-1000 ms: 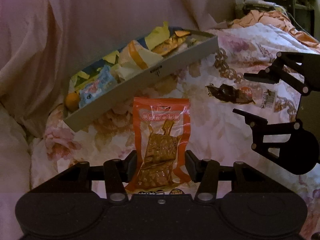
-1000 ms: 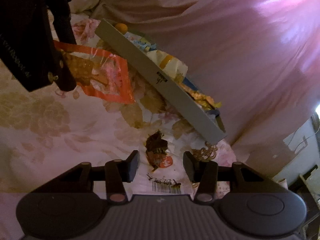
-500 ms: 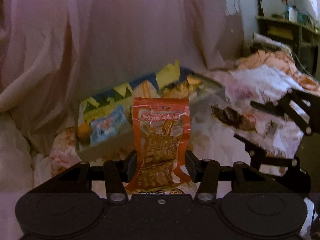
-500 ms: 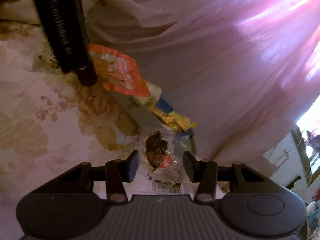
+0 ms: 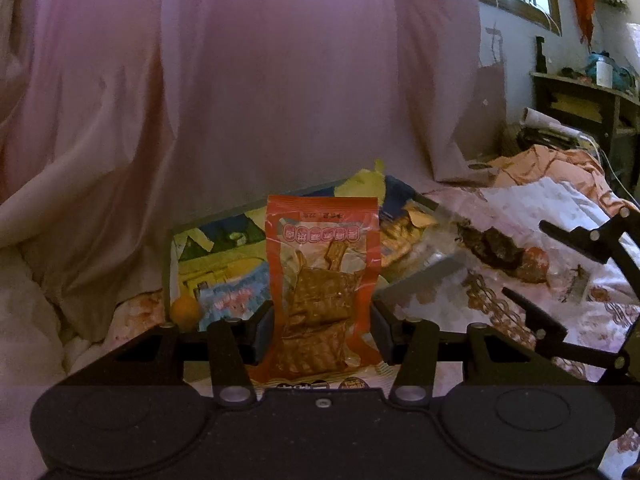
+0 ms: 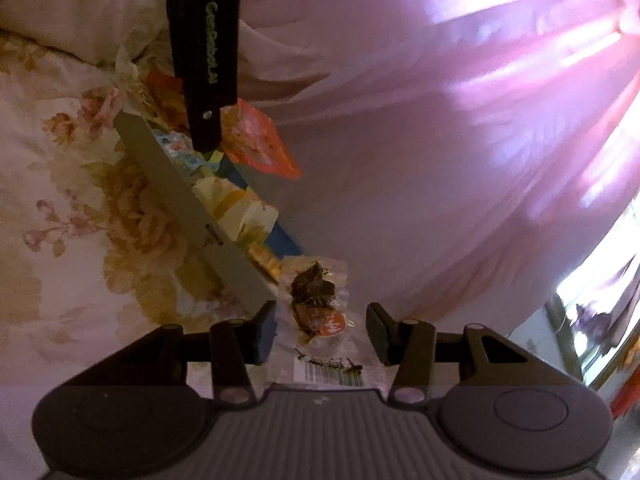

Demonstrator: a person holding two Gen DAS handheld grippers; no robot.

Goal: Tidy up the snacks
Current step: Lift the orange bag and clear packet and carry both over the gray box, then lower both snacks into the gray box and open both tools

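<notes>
Holding the orange snack packet (image 5: pixel 322 280) upright, my left gripper (image 5: pixel 322 330) has its jaws partly closed, pads pressed against the packet's two edges. Left wrist view: grey tray (image 5: pixel 420 280) lies behind the packet from 9 to 2 o'clock, already holding a small orange fruit (image 5: pixel 185 311), a blue packet (image 5: pixel 236 296) and yellow wrappers (image 5: pixel 362 186). At 3 o'clock, my right gripper (image 5: pixel 560 276) carries a clear packet with dark contents (image 5: pixel 500 250) above the floral bedsheet (image 5: pixel 532 204).

Right wrist view: my right gripper (image 6: pixel 322 330), jaws partly closed, pinches the clear packet (image 6: pixel 316 304) at 6 o'clock; whether the pads press its edges I cannot fully tell. The tray (image 6: pixel 188 200) runs from 10 o'clock toward centre; my left gripper (image 6: pixel 208 120) hangs over its far end at 11 o'clock with the orange packet (image 6: pixel 260 140).

Judgement: several snacks are stowed; these two remain to be placed.
</notes>
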